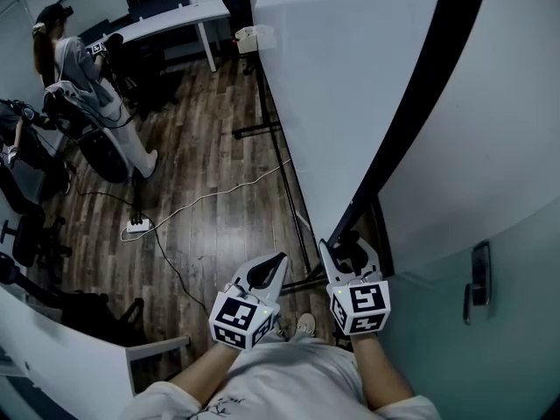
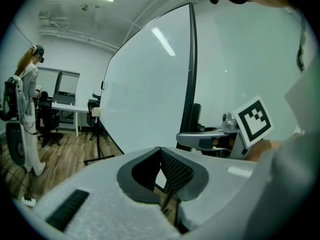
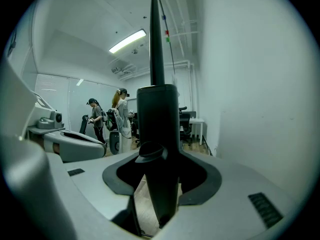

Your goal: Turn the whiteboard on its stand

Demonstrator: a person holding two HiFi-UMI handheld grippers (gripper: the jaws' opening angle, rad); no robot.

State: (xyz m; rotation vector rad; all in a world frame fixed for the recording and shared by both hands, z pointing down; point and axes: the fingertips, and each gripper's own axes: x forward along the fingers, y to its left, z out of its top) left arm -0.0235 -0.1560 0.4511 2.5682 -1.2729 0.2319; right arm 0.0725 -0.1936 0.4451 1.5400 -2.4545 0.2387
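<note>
The large whiteboard (image 1: 341,77) stands tilted on its wheeled stand, its black frame edge (image 1: 420,103) running down toward me. My right gripper (image 1: 348,250) is shut on the lower end of that frame; in the right gripper view the black frame (image 3: 157,129) fills the gap between the jaws of the right gripper (image 3: 160,159). My left gripper (image 1: 273,265) hangs just left of it, shut and holding nothing, apart from the board. The left gripper view has the white board face (image 2: 150,94), the frame (image 2: 190,74) and the right gripper (image 2: 205,140) beside it.
The stand's black leg (image 1: 258,129) lies on the wood floor with a white cable (image 1: 201,199) and power strip (image 1: 136,227). A person (image 1: 79,68) stands at the far left near chairs and a white desk (image 1: 166,20). A wall with a door handle (image 1: 479,278) is close on my right.
</note>
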